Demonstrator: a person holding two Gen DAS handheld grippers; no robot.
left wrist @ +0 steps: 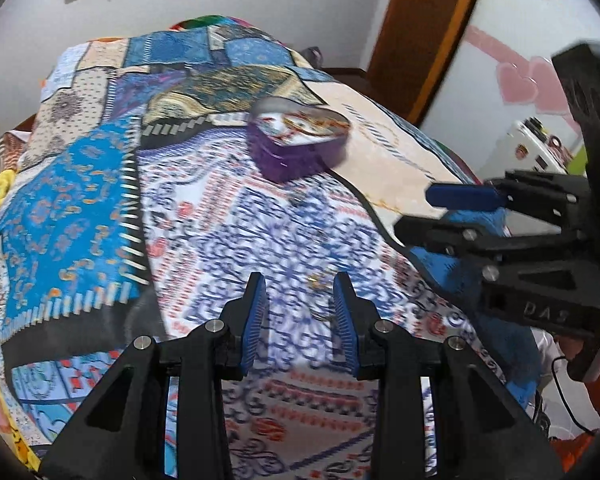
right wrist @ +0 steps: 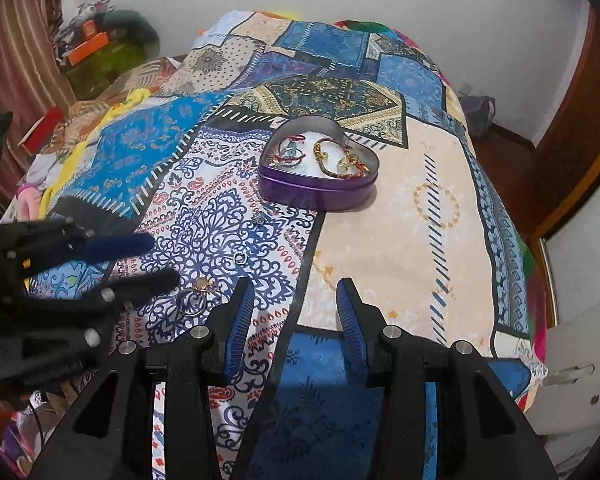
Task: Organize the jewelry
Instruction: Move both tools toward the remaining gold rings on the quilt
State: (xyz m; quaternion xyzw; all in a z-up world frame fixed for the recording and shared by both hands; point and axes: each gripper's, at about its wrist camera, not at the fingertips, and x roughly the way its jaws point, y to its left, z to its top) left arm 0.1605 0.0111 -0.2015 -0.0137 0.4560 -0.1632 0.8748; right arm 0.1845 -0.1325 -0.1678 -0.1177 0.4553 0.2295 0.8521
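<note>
Right wrist view shows a purple heart-shaped tin (right wrist: 318,178) sitting open near the middle of the bed (right wrist: 420,240), with bracelets (right wrist: 340,160) already inside. Three loose pieces lie on the patterned bedspread between the tin and the bed's near edge: a small stud (right wrist: 259,220), a dark ring (right wrist: 240,258) and a gold-topped ring (right wrist: 199,294) closest to the near edge.

The left tool (left wrist: 300,304) hangs released just above the bedspread, nothing between its fingers, with the gold-topped ring just beside its right finger. The right tool (right wrist: 296,304) is also released and empty, poised over the bedspread nearer the edge, apart from every piece.

The likely next step is picking up the nearest ring, and that is where trouble could come. The ring lies flat on soft cloth, so closing fingers may pinch fabric instead, or nudge the ring sideways. The busy print makes the small stud easy to lose. The two tools are near each other, so a hurried reach could knock them together.
</note>
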